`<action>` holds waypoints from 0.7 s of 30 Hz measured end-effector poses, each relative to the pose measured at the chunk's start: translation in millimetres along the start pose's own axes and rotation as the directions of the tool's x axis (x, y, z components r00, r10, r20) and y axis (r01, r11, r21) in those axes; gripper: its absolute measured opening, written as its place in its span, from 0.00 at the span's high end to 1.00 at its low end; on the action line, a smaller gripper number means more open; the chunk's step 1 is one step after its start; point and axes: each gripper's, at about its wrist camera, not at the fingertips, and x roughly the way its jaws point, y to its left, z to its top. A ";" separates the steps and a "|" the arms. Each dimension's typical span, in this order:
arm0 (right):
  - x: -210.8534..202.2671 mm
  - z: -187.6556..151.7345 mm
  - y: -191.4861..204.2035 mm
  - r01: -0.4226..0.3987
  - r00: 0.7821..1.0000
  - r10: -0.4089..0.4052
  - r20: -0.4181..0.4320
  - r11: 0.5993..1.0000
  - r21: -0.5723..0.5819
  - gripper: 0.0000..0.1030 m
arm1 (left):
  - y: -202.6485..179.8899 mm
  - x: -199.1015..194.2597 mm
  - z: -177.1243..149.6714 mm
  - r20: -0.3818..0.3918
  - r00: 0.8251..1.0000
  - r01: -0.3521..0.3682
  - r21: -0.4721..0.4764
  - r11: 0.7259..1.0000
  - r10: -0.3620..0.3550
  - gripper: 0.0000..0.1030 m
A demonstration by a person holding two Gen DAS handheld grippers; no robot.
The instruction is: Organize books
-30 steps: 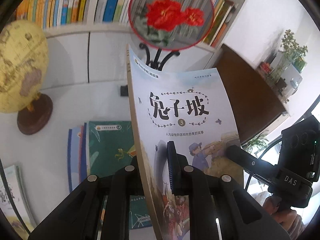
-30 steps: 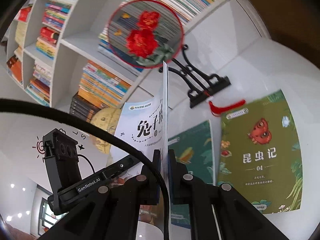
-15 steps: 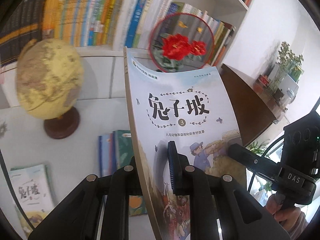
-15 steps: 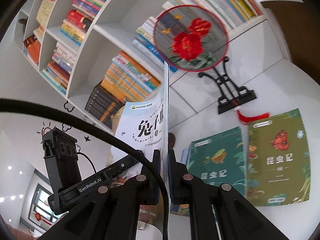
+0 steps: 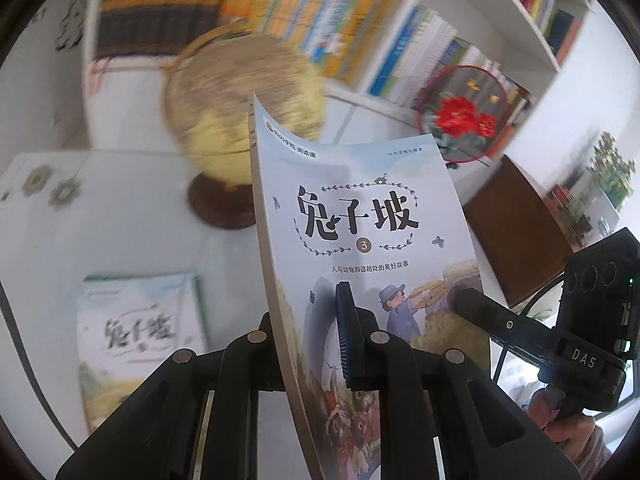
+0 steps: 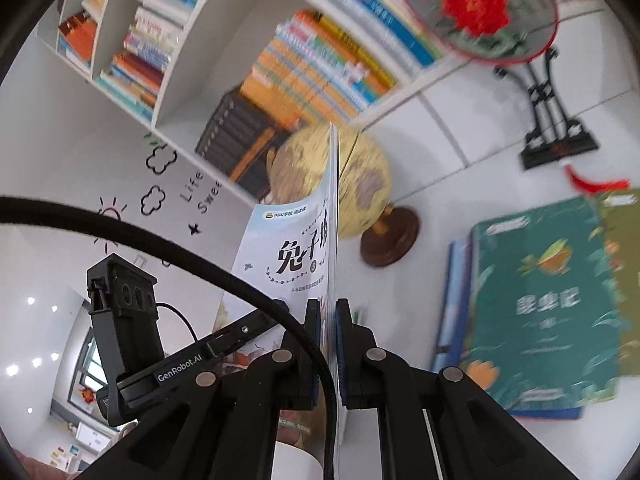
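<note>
Two hand-held grippers clamp one book [image 5: 360,240]; the left hand-held gripper [image 5: 316,332] is closed on its lower spine side, and the right hand-held gripper [image 6: 329,336] is closed on the opposite page edge, so the book stands upright in the air above the white bench [image 5: 132,236]; its cover is pale blue with large black Chinese characters, a small brown disc bearing a 3, a leafy line border, and a drawing of a figure in a blue cap near the bottom; the top of the cover bows slightly; a person's fingers [image 5: 568,428] hold the right gripper's handle at lower right in the left wrist view; flat on the bench to the left lies a blurred copy [image 5: 140,336] of similar design; in the right wrist view a dark green book [image 6: 548,304] lies on blue ones, with an olive book [image 6: 624,264] just beside it; behind the held book stands a yellow globe [image 5: 244,96] on a brown base; farther right is a round fan [image 5: 464,116] with red flowers on a black stand; beyond, a white shelf [image 6: 200,64] holds rows of colourful books.
</note>
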 end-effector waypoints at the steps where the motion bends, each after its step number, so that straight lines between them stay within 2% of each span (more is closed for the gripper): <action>1: 9.2 -4.2 2.7 -0.007 1.000 0.007 -0.012 1.000 0.006 0.93 | 7.5 -1.8 -2.1 -0.004 1.000 -0.003 -0.006 1.000 0.003 0.87; 12: 89.4 -46.0 27.2 -0.011 0.993 0.014 -0.118 1.000 0.027 0.93 | 97.5 -5.5 -28.7 -0.059 0.998 -0.013 -0.111 0.994 0.006 0.87; 21: 137.3 -78.3 30.1 0.027 0.979 -0.019 -0.201 0.999 0.037 0.93 | 146.3 7.6 -56.8 -0.128 0.992 -0.031 -0.157 0.987 0.011 0.87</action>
